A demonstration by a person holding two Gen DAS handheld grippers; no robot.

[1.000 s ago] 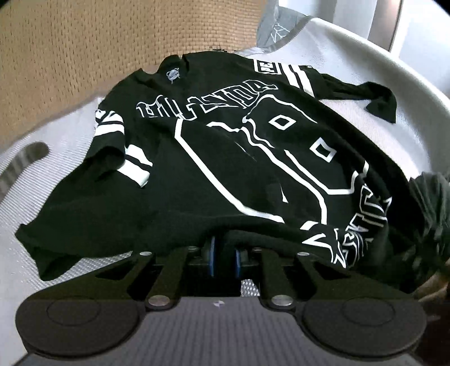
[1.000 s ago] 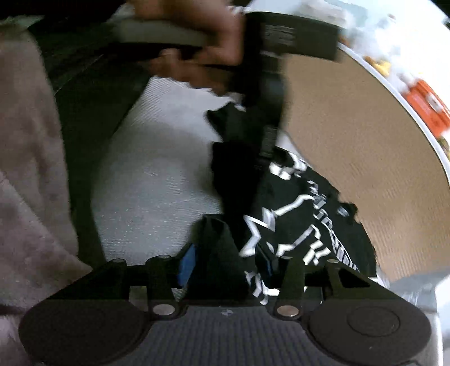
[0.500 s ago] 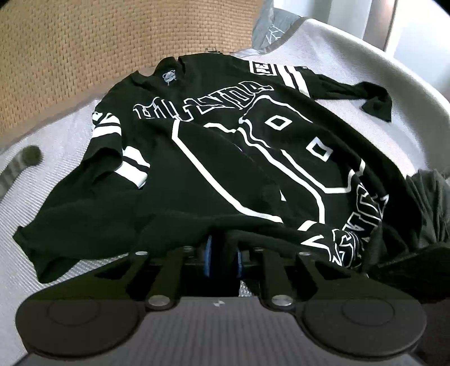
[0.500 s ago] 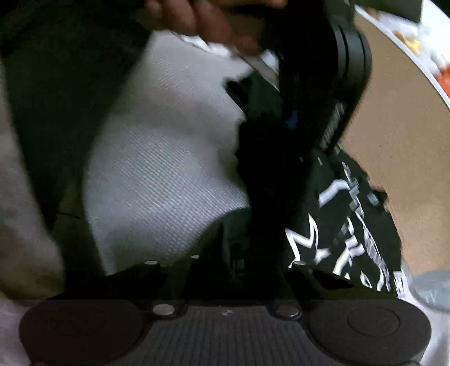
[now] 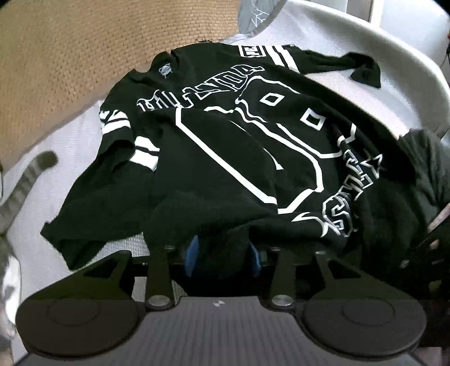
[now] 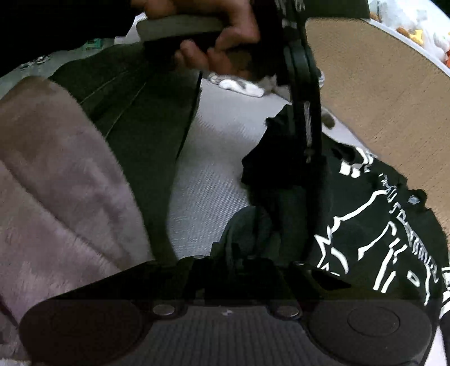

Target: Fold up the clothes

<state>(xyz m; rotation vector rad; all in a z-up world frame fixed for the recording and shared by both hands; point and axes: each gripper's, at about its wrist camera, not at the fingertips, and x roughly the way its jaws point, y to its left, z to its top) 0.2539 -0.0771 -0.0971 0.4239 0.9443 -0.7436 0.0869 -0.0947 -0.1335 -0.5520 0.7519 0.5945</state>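
A black jersey [image 5: 225, 135] with white lettering and striped sleeves lies spread face up on a white bed cover [image 5: 56, 169]. My left gripper [image 5: 223, 253] is at its near hem. Its jaws are opening, the blue pads [image 5: 192, 253] stand apart and a bunch of black cloth sits loose between them. In the right wrist view the jersey [image 6: 365, 225] lies to the right. My right gripper [image 6: 242, 261] is shut on a dark fold of its hem. A hand [image 6: 219, 48] holds the left gripper's body [image 6: 303, 98] just above the cloth.
A tan woven panel [image 5: 84, 56] stands behind the bed. A grey pillow [image 5: 253, 14] lies at the far edge. A pinkish fleece blanket [image 6: 56, 183] and a dark green garment [image 6: 140, 112] lie left of the right gripper. White socks [image 6: 242, 84] lie further off.
The left gripper's blue pads have spread apart around the hem. The right gripper, open a second ago, has shut on the dark cloth and swung a little.
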